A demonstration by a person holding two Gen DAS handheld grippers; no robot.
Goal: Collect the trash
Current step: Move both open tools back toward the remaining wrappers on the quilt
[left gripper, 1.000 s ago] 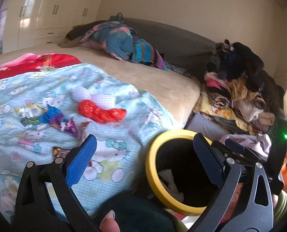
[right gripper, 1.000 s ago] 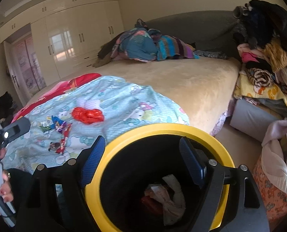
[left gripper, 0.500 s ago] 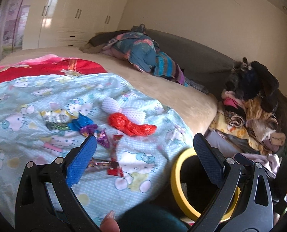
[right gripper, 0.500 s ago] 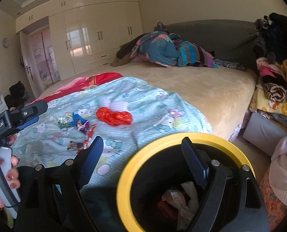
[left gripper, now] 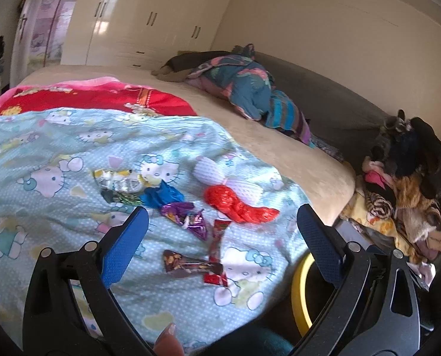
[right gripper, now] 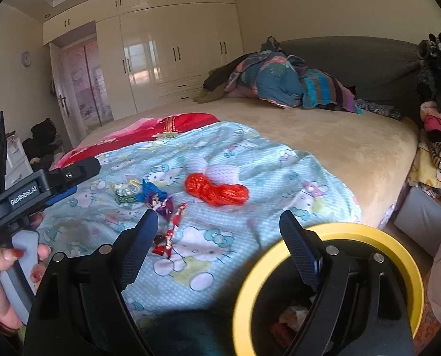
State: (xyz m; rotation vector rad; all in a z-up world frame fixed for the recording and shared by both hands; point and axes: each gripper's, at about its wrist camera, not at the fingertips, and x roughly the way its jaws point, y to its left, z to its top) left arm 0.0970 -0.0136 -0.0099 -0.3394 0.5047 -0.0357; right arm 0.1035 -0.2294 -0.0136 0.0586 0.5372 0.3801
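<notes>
Wrappers litter the near blanket on the bed. Both claws, left and right, gape empty; the yellow-rimmed bin sits near right.

A yellow-rimmed black waste bin shows only a sliver of rim in the left wrist view, the rest hidden behind the gripper finger. In the right wrist view its rim is blurred and cut off below. Crumpled scraps inside the bin are too dim to identify.

Both wrist views face the littered blanket.
</notes>
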